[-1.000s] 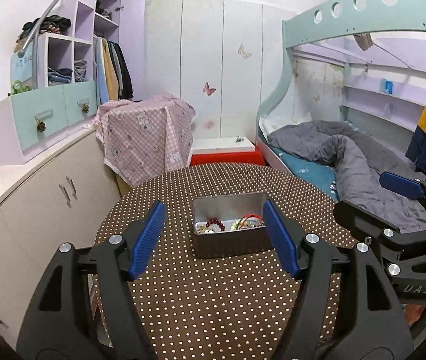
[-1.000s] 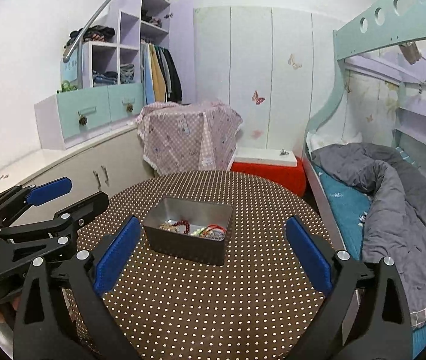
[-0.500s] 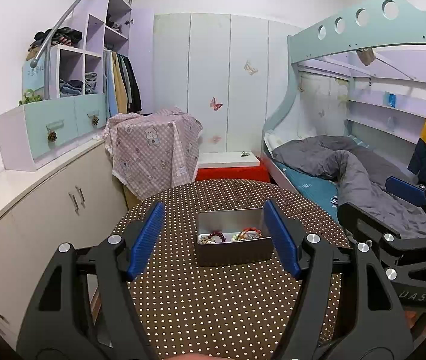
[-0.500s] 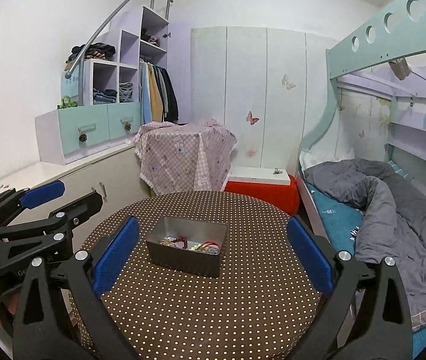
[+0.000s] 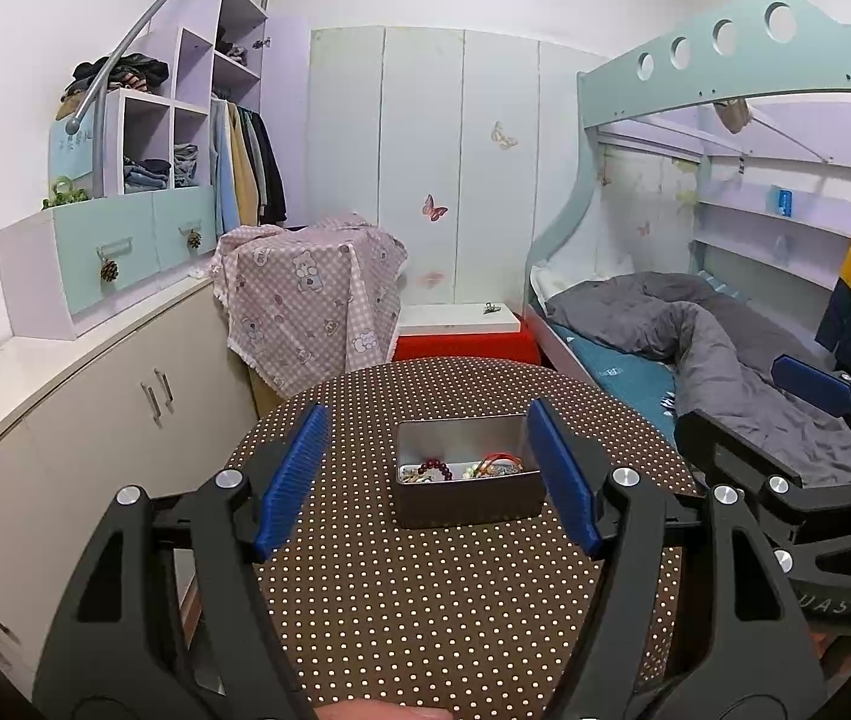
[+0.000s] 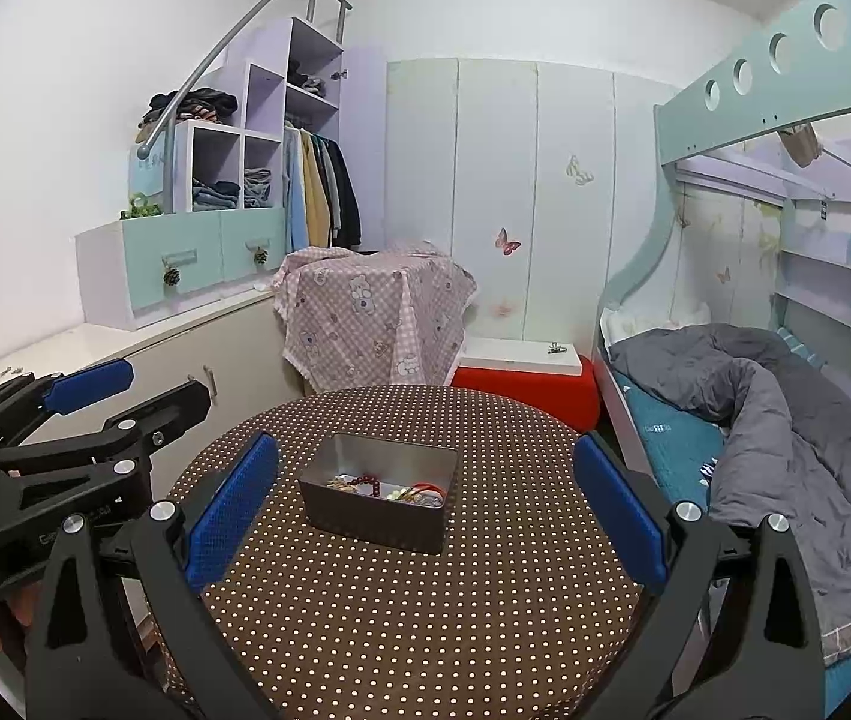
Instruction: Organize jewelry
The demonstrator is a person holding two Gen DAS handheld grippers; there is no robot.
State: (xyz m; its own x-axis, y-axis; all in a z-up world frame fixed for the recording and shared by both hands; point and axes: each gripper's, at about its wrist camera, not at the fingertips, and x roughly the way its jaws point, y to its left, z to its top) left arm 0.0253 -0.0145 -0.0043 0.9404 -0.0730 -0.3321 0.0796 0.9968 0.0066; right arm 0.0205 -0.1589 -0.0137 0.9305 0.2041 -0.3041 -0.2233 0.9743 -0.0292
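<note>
A grey metal tin [image 5: 468, 503] [image 6: 374, 519] stands on a round table with a brown dotted cloth [image 5: 425, 600] [image 6: 425, 600]. Inside lie a dark red bead bracelet [image 5: 434, 470] [image 6: 363, 485], a red-and-green bangle [image 5: 500, 459] [image 6: 425, 489] and other small jewelry. My left gripper [image 5: 431, 468] is open and empty, held back from the tin, above the table's near side. My right gripper [image 6: 425, 498] is open wide and empty, also short of the tin. Each gripper shows at the edge of the other's view.
A cupboard draped in a pink checked cloth [image 5: 305, 300] stands behind the table. A red box with a white lid [image 5: 461, 330] sits beside it. A bunk bed with a grey duvet [image 5: 695, 348] is at the right. White cabinets [image 5: 95, 420] run along the left.
Both grippers have pulled back and risen from the tin, which looks smaller and farther. Both stay open and empty. The tin has not moved.
</note>
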